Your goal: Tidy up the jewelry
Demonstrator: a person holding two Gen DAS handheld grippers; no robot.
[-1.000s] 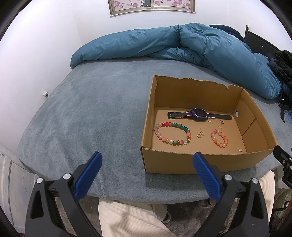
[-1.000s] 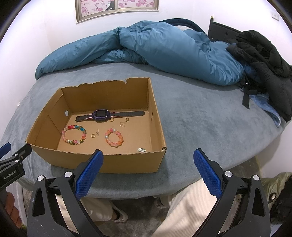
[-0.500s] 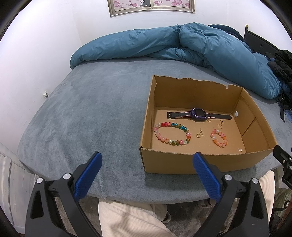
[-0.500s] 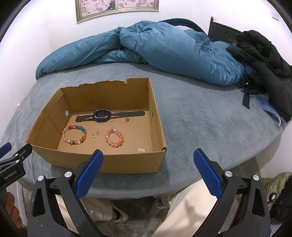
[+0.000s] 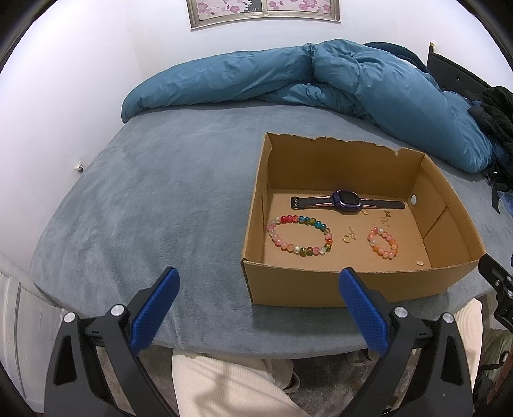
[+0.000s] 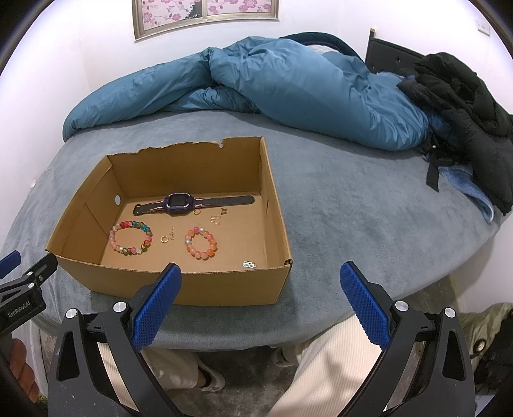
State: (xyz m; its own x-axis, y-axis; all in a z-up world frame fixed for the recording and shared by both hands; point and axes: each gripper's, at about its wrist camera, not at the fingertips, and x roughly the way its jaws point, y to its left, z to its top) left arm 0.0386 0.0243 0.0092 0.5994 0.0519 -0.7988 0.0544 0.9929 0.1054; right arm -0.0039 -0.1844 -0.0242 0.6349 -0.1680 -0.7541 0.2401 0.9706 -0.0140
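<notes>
Spreading wide, left gripper point(image 5: 256, 282) hangs off the near edge of the bed point(image 5: 160, 208), blue pads far apart, nothing between them; its right pad sits in front of the cardboard box point(image 5: 336, 288) near wall; box lies at about 1 o'clock from this gripper, on the grey-blue bed cover, top rim of the far wall torn.

Inside the box, left to right in the left wrist view: large multicolour bead bracelet point(image 5: 299, 235) at 9 o'clock of the box floor; purple watch point(image 5: 346, 201) laid flat along the far wall at 12 o'clock, strap stretched sideways; small gold ring point(image 5: 346, 238) near centre, a tiny gold piece beside it, too small to tell; small pink-orange bead bracelet point(image 5: 383, 242) at 3 o'clock; gold charm point(image 5: 386, 221) behind it; small silver clasp point(image 6: 249, 265) at 5 o'clock near the front corner; none touching each other as far as visible.

Right gripper point(image 6: 261, 282) also wide open and empty, held off the bed edge, box at its 11 o'clock; left pad overlaps the box near wall in view.

Blue duvet point(image 6: 272, 86) bunched along the far side at 12 o'clock; black jacket point(image 6: 465, 106) at 2 o'clock; framed flower picture point(image 6: 205, 16) on the wall; cream trousers point(image 6: 320, 369) below.
</notes>
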